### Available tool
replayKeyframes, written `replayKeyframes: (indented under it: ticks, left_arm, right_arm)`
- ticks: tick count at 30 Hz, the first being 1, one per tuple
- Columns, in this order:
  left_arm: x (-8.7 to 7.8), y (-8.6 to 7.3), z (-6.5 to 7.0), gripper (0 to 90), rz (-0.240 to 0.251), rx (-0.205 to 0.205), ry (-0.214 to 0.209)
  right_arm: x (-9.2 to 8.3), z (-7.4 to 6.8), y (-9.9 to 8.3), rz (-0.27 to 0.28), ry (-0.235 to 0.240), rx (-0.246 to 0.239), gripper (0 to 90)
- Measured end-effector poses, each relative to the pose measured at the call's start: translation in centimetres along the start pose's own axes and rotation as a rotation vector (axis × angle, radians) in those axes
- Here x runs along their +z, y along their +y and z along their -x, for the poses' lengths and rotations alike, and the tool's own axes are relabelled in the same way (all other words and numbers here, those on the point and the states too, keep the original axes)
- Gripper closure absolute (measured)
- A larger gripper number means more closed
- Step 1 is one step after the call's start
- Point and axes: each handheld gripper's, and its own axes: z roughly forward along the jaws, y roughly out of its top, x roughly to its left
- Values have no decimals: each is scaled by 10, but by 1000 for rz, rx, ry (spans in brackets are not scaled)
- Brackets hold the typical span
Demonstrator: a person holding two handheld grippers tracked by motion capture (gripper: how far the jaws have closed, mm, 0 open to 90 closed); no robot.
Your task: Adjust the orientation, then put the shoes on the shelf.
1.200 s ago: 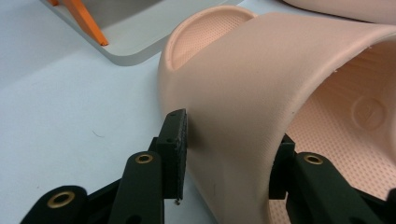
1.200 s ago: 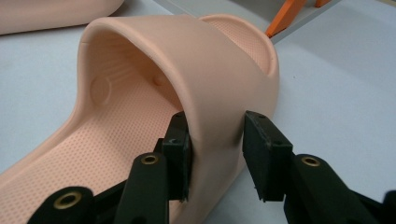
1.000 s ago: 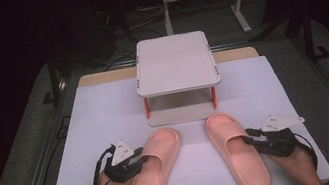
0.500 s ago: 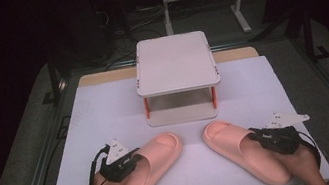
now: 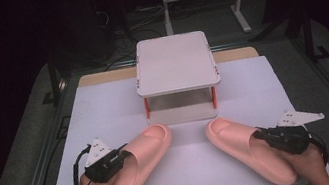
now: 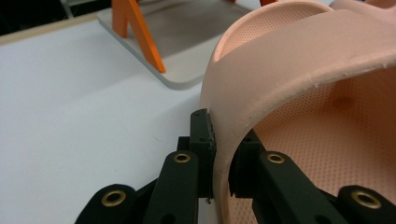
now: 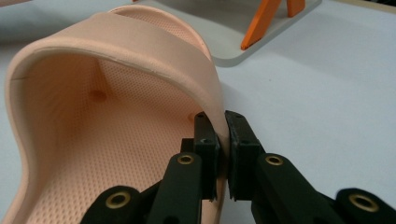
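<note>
We see a counter [image 5: 105,112] covered with a white sheet, and toward its far middle stands a small grey two-level stand [image 5: 175,63] on orange legs. In front of that stand lie two pink slippers, toes angled inward toward each other and well apart at the heels. The left slipper [image 5: 141,164] lies at the near left of the sheet, the right slipper [image 5: 251,151] at the near right. Our left gripper [image 5: 113,161] has just been closing, and its jaws now pinch the outer side wall of the left slipper's strap, one jaw outside and one inside. Our right gripper [image 5: 267,137] has just been closing too and is clamped the same way on the outer edge of the right slipper's strap.
</note>
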Motion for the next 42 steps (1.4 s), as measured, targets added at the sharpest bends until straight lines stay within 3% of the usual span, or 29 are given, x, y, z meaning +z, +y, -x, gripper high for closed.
replayKeyframes:
  ticks: [12,20,26,32,42]
  left_arm:
    - [-14,2,-3,821,23,-19,5]
    - [-21,13,-6,821,23,-2,-4]
    - [-22,28,-7,821,14,35,-34]
    - [-18,38,-7,820,5,42,-103]
    - [-19,56,-19,820,5,66,-122]
  right_arm:
    - [-4,-12,12,36,30,-28,835]
    - [-11,-11,18,64,75,3,835]
    - [-21,-13,32,36,89,-5,835]
    - [-27,-19,53,37,120,-15,835]
    - [-34,-23,83,46,130,-48,835]
